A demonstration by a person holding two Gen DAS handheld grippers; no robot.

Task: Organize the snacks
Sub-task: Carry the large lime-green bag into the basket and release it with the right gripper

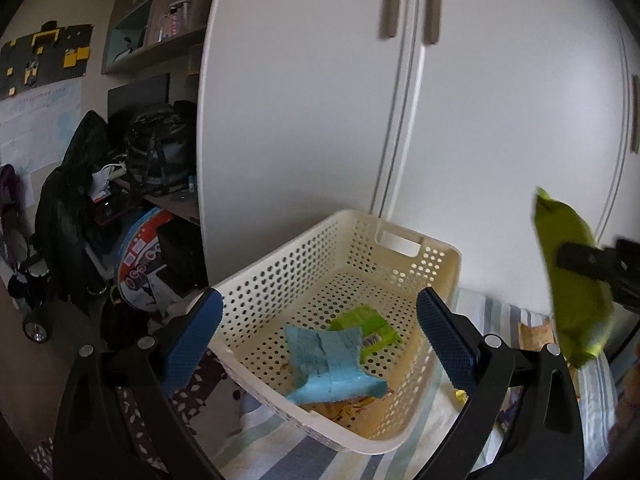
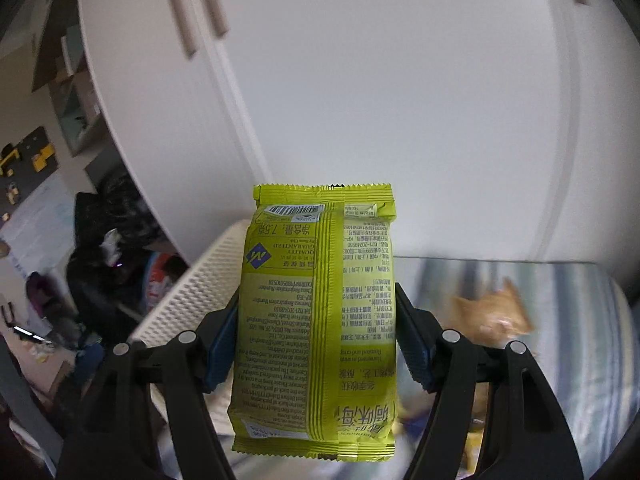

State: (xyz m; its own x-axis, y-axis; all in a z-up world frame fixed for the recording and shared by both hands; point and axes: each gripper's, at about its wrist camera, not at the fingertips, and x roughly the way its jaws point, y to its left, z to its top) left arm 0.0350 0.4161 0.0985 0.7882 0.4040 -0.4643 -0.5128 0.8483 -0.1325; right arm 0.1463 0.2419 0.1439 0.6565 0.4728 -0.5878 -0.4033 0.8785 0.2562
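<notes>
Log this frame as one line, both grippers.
left gripper: open, empty, over basket | right gripper: shut on green packet, lifted | basket: blue packet, green pack

A cream perforated basket [image 1: 280,280] sits on a striped bed. Inside lie 2 packets: a light-blue one [image 1: 328,364] near the front and a lime-green one [image 1: 366,326] behind it, touching. A yellow-green snack packet [image 2: 316,320], back side showing with barcode on top, stands upright, clamped in the right hand-held gripper [image 2: 316,340] beside the basket. An orange packet [image 2: 492,316], blurred, lies on the bed.
</notes>
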